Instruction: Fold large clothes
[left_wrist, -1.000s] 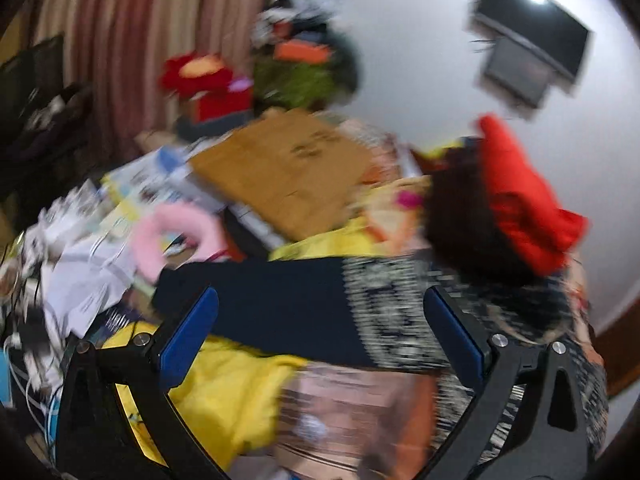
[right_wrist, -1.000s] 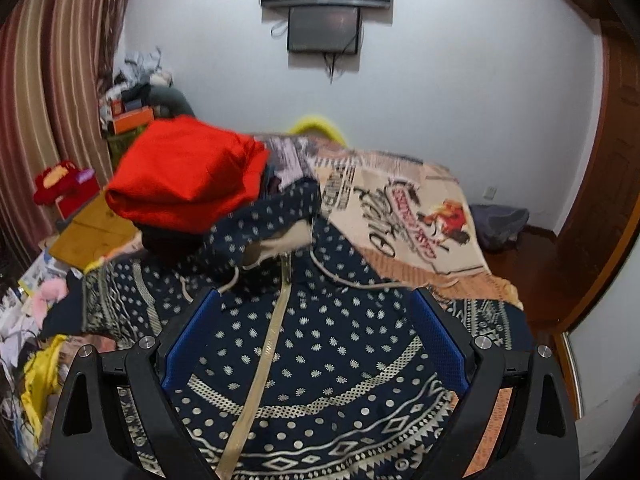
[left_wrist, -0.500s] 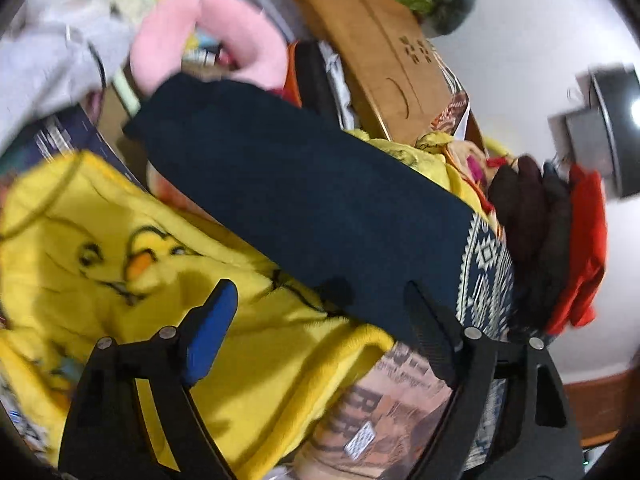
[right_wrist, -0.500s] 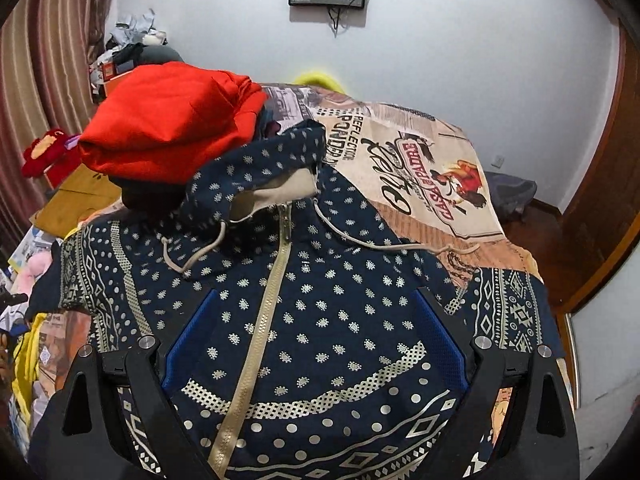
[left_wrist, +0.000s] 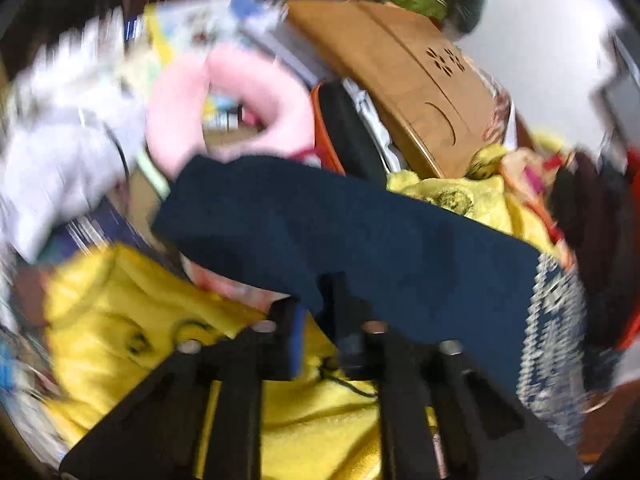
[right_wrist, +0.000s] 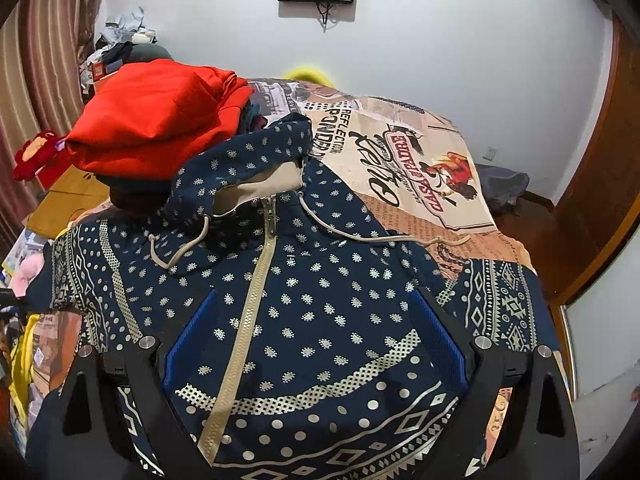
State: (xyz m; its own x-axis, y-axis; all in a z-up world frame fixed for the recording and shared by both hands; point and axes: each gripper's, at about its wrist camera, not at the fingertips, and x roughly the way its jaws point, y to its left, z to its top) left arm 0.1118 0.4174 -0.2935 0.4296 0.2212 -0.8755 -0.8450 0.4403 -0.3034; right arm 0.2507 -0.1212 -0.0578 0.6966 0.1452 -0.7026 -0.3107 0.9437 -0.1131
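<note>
A: Where's the hoodie (right_wrist: 320,300)?

B: Flat on the bed (right_wrist: 400,152), zipper running away from the right gripper (right_wrist: 312,344), which hovers spread over the chest.

A: And the sleeve (left_wrist: 360,240)?

B: It stretches out leftward, long axis crosswise. The left gripper (left_wrist: 320,312) is closing, pinching its lower edge. Only the left view shows that; the right shows the body and the red pile (right_wrist: 160,120).

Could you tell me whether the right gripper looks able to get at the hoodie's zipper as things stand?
Probably yes: the right gripper hangs open just over the hoodie, with the zipper lying uncovered between its fingers; the red garment sits well beyond it.
</note>
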